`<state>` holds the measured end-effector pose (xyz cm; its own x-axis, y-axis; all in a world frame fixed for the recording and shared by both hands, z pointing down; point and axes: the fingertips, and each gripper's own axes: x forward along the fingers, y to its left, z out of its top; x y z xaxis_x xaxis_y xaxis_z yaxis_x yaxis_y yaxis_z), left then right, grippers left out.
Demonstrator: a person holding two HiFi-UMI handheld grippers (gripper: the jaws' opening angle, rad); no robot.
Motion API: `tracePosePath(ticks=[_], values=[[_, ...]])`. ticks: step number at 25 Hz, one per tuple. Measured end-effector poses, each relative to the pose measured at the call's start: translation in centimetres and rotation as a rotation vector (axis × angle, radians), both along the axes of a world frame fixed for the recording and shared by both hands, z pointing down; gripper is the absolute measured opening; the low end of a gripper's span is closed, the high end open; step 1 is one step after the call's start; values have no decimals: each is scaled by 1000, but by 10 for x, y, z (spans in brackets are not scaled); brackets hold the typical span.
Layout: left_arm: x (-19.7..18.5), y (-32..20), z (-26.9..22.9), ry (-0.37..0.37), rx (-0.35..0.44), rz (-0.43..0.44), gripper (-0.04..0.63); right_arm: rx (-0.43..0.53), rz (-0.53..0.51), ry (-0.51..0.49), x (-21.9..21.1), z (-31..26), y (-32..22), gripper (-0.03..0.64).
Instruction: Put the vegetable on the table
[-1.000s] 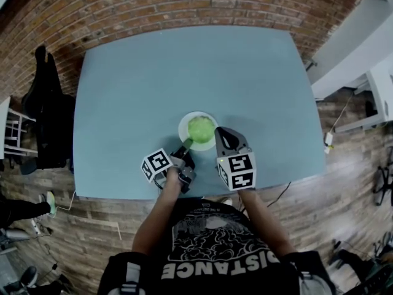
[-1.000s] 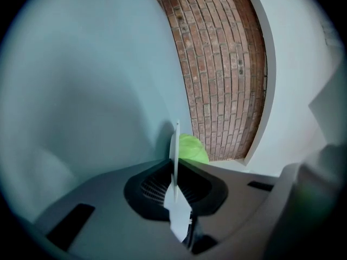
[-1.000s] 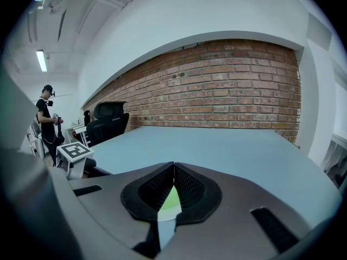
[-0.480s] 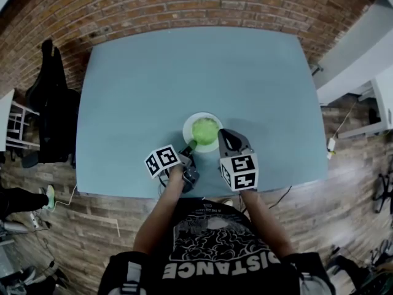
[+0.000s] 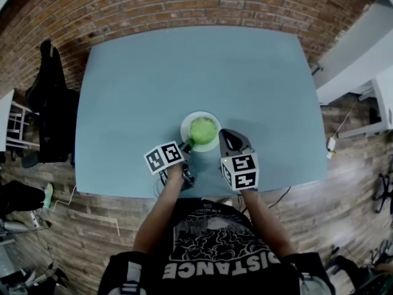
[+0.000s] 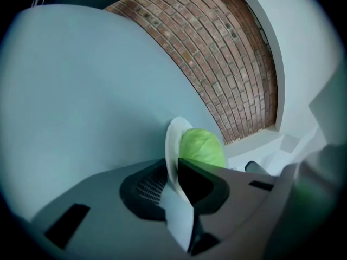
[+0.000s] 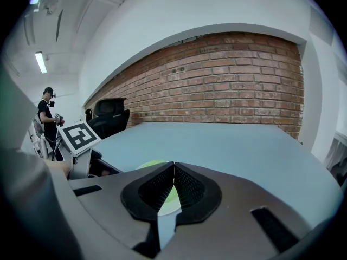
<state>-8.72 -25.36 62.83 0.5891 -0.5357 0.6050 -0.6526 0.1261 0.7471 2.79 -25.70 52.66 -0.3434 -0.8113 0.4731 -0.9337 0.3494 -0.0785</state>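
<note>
Left gripper is edging slightly forward, its fingers pinching the plate rim.
Round cabbage is sitting on the plate, no clear long axis; right gripper is hovering beside, fingers closed, empty.

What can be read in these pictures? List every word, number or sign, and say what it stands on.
"DISTANCE": on the person's black shirt, upside down in the head view.
Left marker cube and right marker cube: square patterns only, no letters.

Even bright light; heavy fisheye warp; dark corners.
</note>
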Motion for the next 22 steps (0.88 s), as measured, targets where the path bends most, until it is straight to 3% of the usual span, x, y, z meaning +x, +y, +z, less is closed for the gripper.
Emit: tracePosePath(ticks=[4,12,17,22], values=[[-3,-2,1,-79,4,18,58,2,-7,0,1,1,-1,9],[-4,-3,3,-162,-12,51,72,2,-28,-1,-2,0,-4,9],[-1,-2,4,-312,8,147,81,0,-38,4,-5,2,-2,9],[-1,-2,2,-412,42,198,94,4,-32,1,-2,0,-1,9]])
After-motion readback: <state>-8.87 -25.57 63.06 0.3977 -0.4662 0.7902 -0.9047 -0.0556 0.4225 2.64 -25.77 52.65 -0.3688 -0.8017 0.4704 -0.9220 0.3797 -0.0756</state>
